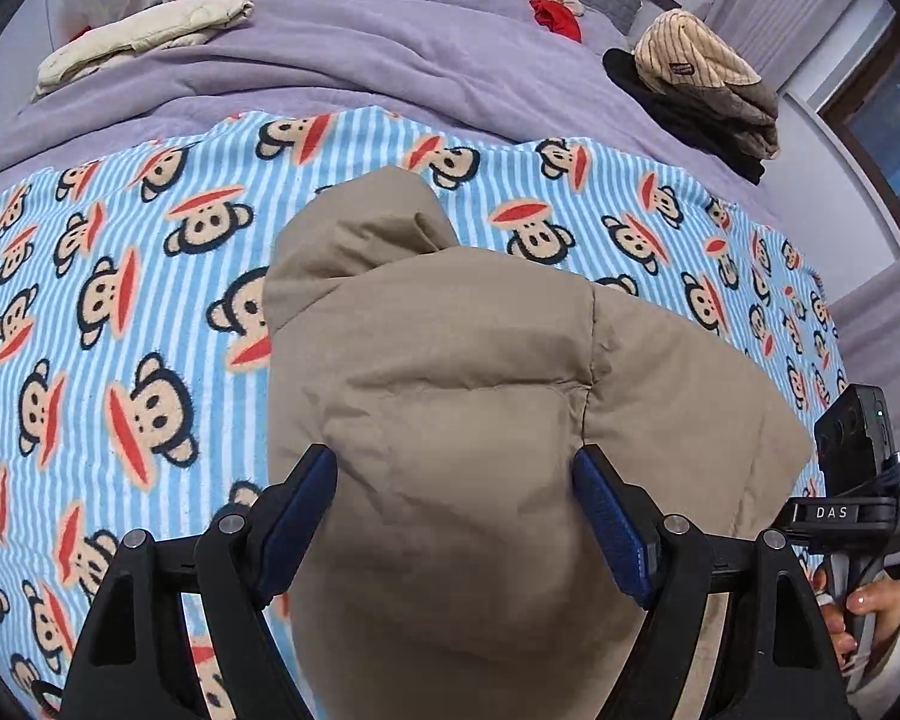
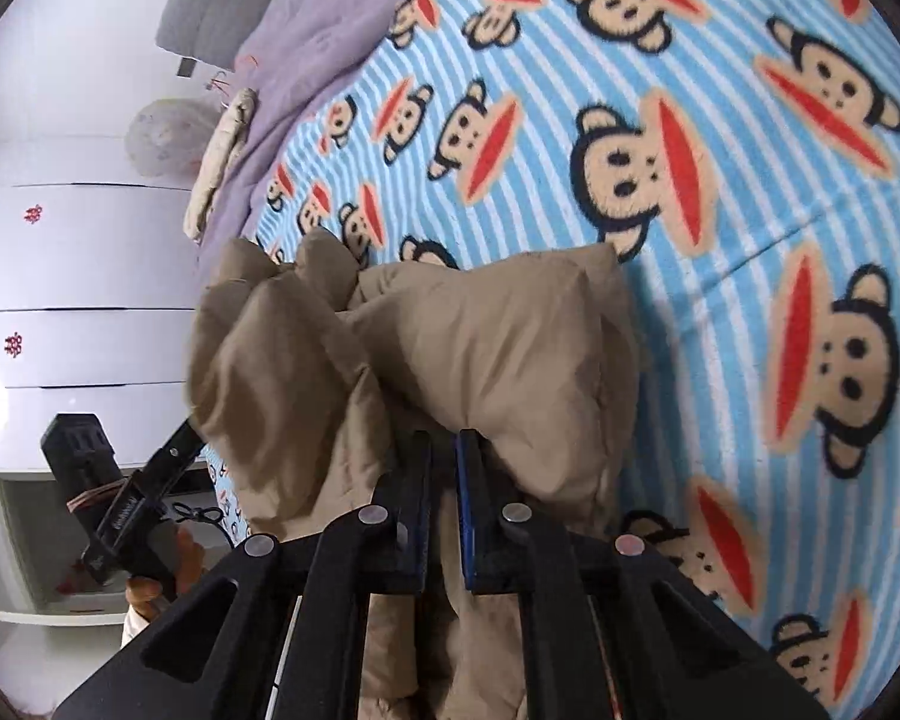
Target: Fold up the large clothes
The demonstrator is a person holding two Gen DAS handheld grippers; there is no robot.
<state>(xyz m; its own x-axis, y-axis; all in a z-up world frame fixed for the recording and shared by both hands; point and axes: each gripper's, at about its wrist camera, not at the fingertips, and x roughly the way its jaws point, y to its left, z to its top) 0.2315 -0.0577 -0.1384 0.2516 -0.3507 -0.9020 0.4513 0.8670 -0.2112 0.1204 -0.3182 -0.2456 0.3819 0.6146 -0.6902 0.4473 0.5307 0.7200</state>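
The left gripper (image 1: 456, 516) has its jaws apart around a fold of the tan puffer jacket (image 1: 450, 372). The right gripper (image 2: 444, 504) is clamped on the jacket's edge, above the monkey-print blanket (image 2: 750, 210) on the bed.

Legible text: "DAS" in white capitals on the black right gripper (image 1: 840, 516) body, left wrist view; patch on striped cap (image 1: 699, 63) too small to read.

Home bedroom: a bed (image 1: 390, 54) with lilac quilt and monkey-print blanket (image 1: 120, 324) ahead of the left gripper (image 1: 456, 510), folded clothes (image 1: 702, 84) beyond, white drawers (image 2: 84, 252) left of the right gripper (image 2: 444, 480).
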